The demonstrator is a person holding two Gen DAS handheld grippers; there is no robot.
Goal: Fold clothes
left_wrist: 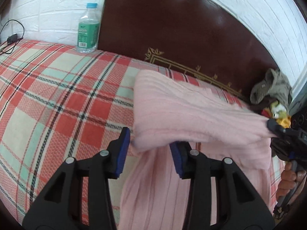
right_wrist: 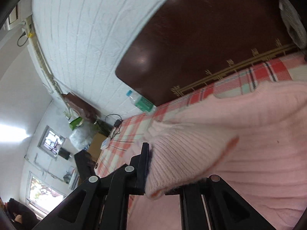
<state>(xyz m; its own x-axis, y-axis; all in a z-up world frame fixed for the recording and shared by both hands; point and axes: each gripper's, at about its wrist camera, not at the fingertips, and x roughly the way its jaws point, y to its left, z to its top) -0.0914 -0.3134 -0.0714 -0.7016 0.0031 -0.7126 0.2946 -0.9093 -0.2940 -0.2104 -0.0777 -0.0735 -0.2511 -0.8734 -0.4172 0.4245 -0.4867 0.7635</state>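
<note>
Far left, a water bottle stands against the headboard on the plaid bed. Left gripper: jaws wide apart, gripping nothing, the garment's hanging fold just at them. The pink ribbed sweater is mid-fold, one part lifted over the rest lying on the bed; flattening remains, I'd judge. Right gripper: jaws clamped on its soft, slightly fuzzy edge.

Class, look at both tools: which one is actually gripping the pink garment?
The right tool: the pink garment is bunched between its fingers. The left tool stands open, with cloth passing between its blue pads, ungripped.
</note>
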